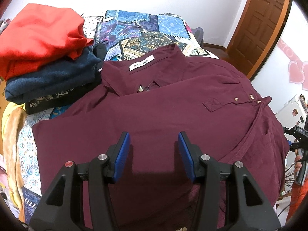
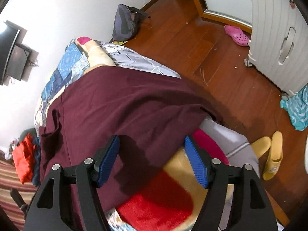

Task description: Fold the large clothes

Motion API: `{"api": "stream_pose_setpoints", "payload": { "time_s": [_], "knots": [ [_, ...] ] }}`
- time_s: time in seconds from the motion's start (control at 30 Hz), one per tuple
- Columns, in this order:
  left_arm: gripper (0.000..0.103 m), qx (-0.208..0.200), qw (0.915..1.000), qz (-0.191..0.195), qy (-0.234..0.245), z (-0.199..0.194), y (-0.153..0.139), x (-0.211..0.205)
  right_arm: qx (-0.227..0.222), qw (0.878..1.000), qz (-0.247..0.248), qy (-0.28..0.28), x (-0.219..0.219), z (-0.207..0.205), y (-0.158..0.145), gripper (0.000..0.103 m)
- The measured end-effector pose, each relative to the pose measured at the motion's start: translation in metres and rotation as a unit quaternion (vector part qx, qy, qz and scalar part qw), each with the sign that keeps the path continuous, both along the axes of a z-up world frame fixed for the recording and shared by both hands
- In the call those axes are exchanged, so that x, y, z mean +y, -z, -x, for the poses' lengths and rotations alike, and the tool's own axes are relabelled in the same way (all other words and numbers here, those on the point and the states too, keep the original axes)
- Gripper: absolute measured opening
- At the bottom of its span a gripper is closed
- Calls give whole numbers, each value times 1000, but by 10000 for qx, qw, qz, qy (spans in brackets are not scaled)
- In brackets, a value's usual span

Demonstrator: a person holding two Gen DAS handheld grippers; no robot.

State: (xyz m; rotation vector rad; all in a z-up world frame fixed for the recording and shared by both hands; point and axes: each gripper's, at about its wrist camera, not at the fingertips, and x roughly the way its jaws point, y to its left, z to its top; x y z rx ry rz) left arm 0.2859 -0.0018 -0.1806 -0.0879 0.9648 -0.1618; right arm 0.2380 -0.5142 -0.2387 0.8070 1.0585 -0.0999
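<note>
A maroon shirt [image 1: 163, 104] lies spread on the patterned bed, collar and white label [image 1: 141, 63] at the far side and a cuff with buttons [image 1: 242, 99] folded across its front. My left gripper [image 1: 153, 136] hangs just above the shirt's middle, open, with nothing between its blue pads. In the right wrist view the same shirt [image 2: 119, 104] drapes over the bed's edge. Over the fabric's edge by a red and cream blanket [image 2: 157, 202] my right gripper [image 2: 151, 138] stands open, holding nothing.
Folded clothes are stacked at the far left: red [image 1: 42, 34] on dark blue [image 1: 52, 79] on black [image 1: 63, 94]. Beyond the bed are wooden floor [image 2: 221, 67], yellow slippers [image 2: 271, 154], a pink clog [image 2: 236, 34], a white suitcase [image 2: 279, 38] and a backpack [image 2: 125, 23].
</note>
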Motion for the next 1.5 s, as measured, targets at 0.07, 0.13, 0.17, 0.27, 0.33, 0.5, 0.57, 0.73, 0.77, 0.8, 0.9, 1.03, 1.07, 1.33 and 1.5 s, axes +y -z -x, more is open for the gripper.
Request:
{"api": "stream_pose_setpoints", "payload": {
  "time_s": [0.07,0.13,0.17,0.27,0.33,0.5,0.57,0.73,0.77,0.8,0.9,1.03,1.07,1.33,1.5],
  "knots": [
    [50,-1,10000,8,-16,0,0,1,-45,9999,-83,77,-2,-4,5,68],
    [50,-6,10000,21,-27,1,0,2,-71,9998,-137,161,-4,-7,9,65],
    [50,-6,10000,26,-31,2,0,2,-115,9996,-173,205,-5,-9,10,62],
    [50,-19,10000,49,-38,3,-1,3,-148,9995,-171,241,-5,-13,10,41],
    [50,-41,10000,73,-44,3,-2,4,-116,9995,-129,247,-5,-14,9,25],
    [50,-105,9999,121,-66,6,-6,8,-209,9995,-32,231,-1,-15,-7,7],
    [50,-128,9998,118,-68,8,-8,8,-383,9991,-24,174,3,-16,-21,6],
    [50,-203,9997,101,-77,12,-12,11,-1012,9943,300,-158,28,-20,-73,6],
    [50,-214,9997,110,-84,12,-13,12,-1129,9926,362,-249,34,-20,-82,6],
    [50,-228,9996,120,-87,13,-14,12,-1262,9906,393,-355,41,-21,-92,6],
    [50,-269,9995,139,-91,16,-17,14,-1691,9818,366,-782,65,-22,-117,6],
    [50,-314,9993,161,-85,18,-20,14,-2046,9668,558,-1425,107,-21,-139,6],
    [50,-330,9993,162,-77,19,-21,14,-2083,9633,600,-1584,118,-22,-140,6],
    [50,-437,9990,48,61,26,-23,9,-1838,9461,879,-2519,185,-25,-113,6],
    [50,-464,9988,75,155,29,-24,4,-1411,9470,898,-2743,198,-21,-85,10]
  ]
}}
